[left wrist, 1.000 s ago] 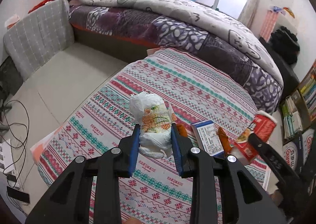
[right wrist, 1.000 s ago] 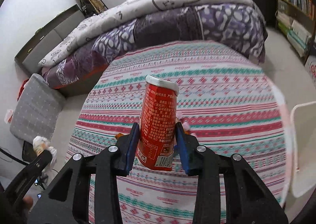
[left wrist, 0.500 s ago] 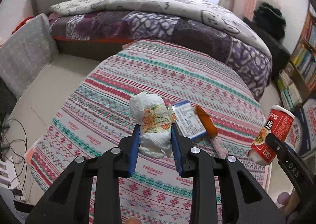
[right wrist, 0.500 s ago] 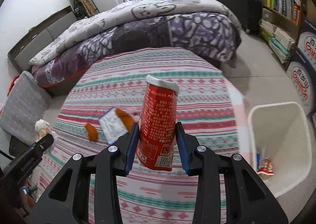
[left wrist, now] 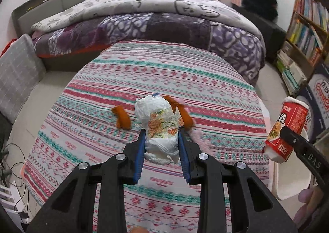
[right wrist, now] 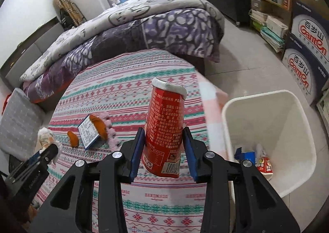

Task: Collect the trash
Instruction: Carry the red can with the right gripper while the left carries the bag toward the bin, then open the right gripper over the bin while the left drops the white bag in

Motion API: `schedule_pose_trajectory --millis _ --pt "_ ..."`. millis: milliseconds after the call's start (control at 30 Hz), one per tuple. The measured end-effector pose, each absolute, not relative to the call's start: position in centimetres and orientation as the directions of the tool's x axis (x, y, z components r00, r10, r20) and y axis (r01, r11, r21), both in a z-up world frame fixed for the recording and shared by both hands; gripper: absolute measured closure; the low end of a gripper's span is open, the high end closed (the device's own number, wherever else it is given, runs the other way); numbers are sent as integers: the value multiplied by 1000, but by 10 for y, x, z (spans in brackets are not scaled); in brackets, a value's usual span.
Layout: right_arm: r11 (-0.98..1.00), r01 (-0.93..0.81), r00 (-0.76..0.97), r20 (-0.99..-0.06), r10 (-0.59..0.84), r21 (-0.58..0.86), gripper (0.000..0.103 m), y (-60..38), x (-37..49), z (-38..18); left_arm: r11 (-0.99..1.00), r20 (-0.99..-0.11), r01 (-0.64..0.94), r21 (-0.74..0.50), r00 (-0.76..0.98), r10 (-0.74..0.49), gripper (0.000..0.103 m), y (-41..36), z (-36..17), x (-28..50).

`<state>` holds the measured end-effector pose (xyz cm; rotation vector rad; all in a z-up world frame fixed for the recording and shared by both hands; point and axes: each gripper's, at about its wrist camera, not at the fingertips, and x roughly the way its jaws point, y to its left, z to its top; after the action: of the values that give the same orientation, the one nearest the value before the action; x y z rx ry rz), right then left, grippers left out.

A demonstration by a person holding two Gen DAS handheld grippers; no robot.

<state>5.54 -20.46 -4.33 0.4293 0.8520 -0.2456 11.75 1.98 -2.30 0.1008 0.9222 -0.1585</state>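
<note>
Bedroom table | left gripper jaws clamp diaper wad | right gripper jaws clamp red cup | bin right of jaws: centre cup over opening before release

The red cup carries small white Chinese print down its side, mostly too fine to read, with "17400-2015" partway down and a barcode near the bottom starting "6 92729". From the left wrist view its front shows the large character "线". The stacked cardboard boxes at the far right each bear "百岁山" over "Ganten" in a red and white oval. The right gripper's arm reads "DAS". The blue-edged card on the table has print too small to read.
</note>
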Motion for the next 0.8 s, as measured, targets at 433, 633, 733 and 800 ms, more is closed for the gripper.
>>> schedule_pose_trajectory --millis 433,633,733,800 --pt "782 535 621 -777 -107 320 65 -280 23 -42 961 -811 275 29 568 -138 73 -35 -38 107" --pt "705 625 591 -793 -147 335 56 -315 6 -46 938 -814 346 23 551 -183 73 -64 -44 97" --pt "673 665 575 -797 -184 325 40 -328 -3 -45 925 -818 379 13 537 -208 73 -78 -48 92" --pt "656 686 567 -797 -210 315 34 -335 -9 -44 916 -824 402 2 520 -227 73 -89 -52 88"
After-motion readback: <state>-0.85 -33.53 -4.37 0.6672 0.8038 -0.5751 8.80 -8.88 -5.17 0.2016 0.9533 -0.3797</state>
